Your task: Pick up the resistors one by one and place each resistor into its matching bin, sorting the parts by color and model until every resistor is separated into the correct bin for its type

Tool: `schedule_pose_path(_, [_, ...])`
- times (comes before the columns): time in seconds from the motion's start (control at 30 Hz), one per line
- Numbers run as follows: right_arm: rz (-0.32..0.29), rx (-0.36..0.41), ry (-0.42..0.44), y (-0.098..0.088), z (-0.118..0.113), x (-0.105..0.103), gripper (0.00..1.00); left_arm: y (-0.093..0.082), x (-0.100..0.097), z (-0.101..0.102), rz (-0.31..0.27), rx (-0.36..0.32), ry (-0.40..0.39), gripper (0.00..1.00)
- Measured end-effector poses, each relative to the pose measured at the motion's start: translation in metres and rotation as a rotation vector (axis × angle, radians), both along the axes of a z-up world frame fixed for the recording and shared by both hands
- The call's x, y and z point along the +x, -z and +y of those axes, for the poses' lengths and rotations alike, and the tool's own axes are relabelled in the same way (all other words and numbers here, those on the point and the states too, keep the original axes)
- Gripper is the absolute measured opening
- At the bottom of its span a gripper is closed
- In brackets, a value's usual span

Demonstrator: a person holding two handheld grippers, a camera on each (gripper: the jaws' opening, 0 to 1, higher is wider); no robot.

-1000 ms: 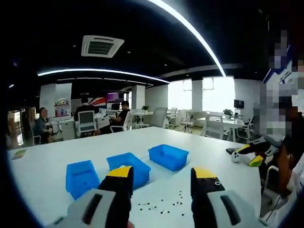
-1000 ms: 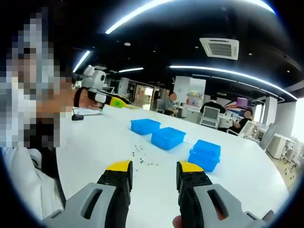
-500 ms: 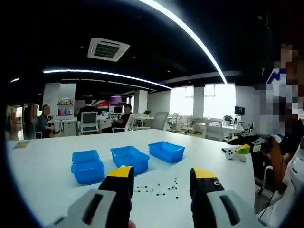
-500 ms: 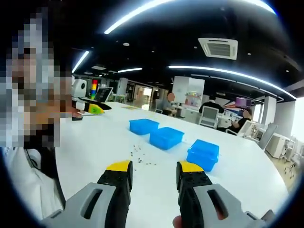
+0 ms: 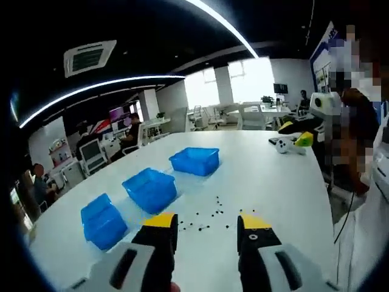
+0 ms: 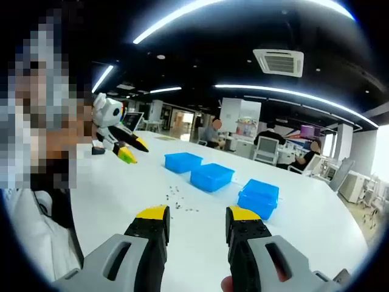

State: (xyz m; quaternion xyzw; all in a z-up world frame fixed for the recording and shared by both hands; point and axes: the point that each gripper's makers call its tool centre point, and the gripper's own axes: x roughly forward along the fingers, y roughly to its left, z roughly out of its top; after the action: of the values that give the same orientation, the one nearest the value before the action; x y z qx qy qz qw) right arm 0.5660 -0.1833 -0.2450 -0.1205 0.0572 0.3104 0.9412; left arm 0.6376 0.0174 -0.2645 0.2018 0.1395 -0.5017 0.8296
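Jaws parted, nothing held: left gripper point(image 5: 201, 220), right gripper point(image 6: 191, 214). Resistors point(image 5: 203, 218) scattered near three blue bins point(image 5: 151, 189) on white table point(image 5: 267, 182).

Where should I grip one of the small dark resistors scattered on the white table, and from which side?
Probably from straight above, closing the jaws across the body of a stray small dark resistor at the edge of the scatter. They lie flat and loose on the white table, beside the blue plastic bins; their leads are too small to tell.
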Motion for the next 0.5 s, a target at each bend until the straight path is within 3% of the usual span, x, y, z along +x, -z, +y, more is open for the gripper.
schedule_pose_path(0.13, [-0.002,0.000,0.001,-0.001,-0.001,-0.001,0.39,0.009,0.011,-0.011,0.061,0.058,0.047,0.28])
schedule_pose_path(0.17, [-0.003,0.000,0.001,-0.001,-0.001,-0.001,0.39,0.019,0.009,-0.014,0.090,0.118,0.098,0.28])
schedule_pose_path(0.27, [-0.005,0.001,0.002,-0.002,-0.001,-0.001,0.39,0.035,0.018,-0.022,0.073,0.264,0.149,0.28])
schedule_pose_path(0.43, [-0.005,-0.002,-0.002,-0.002,0.000,-0.001,0.39,0.054,0.016,-0.038,0.135,0.392,0.248,0.27])
schedule_pose_path(0.5, [-0.005,-0.002,-0.006,-0.003,0.000,-0.002,0.39,0.061,0.018,-0.042,0.130,0.452,0.268,0.25])
